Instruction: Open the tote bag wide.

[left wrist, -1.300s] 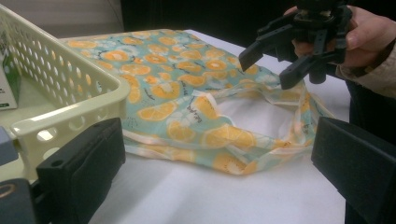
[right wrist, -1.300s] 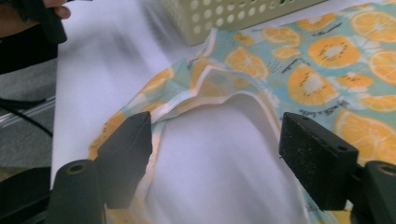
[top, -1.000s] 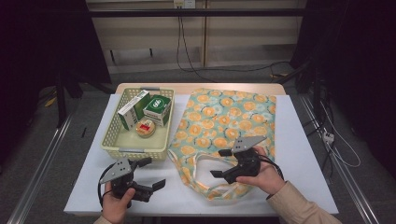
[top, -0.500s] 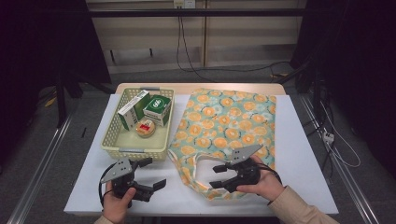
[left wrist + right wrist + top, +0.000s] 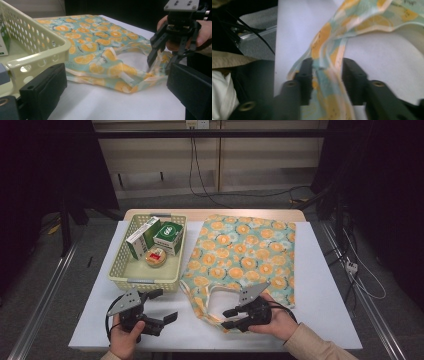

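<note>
Right tool, jaws just been closing around the near handle of the orange-print tote bag lying flat on the desk, not yet pinching; thin strap may slip out sideways; left tool spread, idle near the basket.

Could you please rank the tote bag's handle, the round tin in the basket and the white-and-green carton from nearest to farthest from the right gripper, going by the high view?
1. Tote bag's handle: between the jaws of the right gripper, at the table's near edge.
2. Round tin: in the basket, up and to the left.
3. White-and-green carton: leaning in the basket's far left part.
</note>
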Demonstrator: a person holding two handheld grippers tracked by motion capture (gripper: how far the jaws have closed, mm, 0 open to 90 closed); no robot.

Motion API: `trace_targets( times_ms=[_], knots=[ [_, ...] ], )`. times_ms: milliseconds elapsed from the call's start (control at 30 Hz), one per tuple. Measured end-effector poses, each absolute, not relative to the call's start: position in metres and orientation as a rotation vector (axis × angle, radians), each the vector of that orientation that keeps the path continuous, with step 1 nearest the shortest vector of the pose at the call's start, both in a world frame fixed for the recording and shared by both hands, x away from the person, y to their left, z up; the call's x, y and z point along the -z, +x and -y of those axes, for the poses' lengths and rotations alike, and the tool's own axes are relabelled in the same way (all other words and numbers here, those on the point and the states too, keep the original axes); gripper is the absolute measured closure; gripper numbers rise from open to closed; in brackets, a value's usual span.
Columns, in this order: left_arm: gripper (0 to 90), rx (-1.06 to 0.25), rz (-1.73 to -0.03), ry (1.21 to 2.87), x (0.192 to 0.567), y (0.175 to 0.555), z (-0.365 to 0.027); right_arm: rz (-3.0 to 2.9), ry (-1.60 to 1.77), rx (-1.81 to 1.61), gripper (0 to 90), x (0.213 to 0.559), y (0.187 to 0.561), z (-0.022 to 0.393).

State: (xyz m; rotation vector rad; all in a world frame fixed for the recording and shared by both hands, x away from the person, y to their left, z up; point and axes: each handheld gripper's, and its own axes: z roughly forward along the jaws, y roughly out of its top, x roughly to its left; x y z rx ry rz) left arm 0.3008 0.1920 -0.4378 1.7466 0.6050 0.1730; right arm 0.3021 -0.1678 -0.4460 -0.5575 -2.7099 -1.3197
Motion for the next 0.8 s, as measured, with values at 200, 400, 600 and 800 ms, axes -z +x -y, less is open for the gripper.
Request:
trace_targets(
  times_ms=[200,400,600,800],
  knots=[
    [2.6,-0.174,-0.602,1.752,0.438,0.301,-0.192,2.709,-0.542,1.326,85.3,0.443,0.304,0.169],
    [2.6,-0.175,-0.601,1.748,0.438,0.301,-0.192,2.709,-0.588,1.353,89.0,0.440,0.308,0.172],
    [2.6,-0.174,-0.604,1.746,0.438,0.301,-0.192,2.690,-0.658,1.402,89.0,0.433,0.318,0.182],
    [2.6,-0.175,-0.604,1.749,0.438,0.301,-0.192,2.691,-0.749,1.496,89.0,0.413,0.328,0.196]
  ],
)
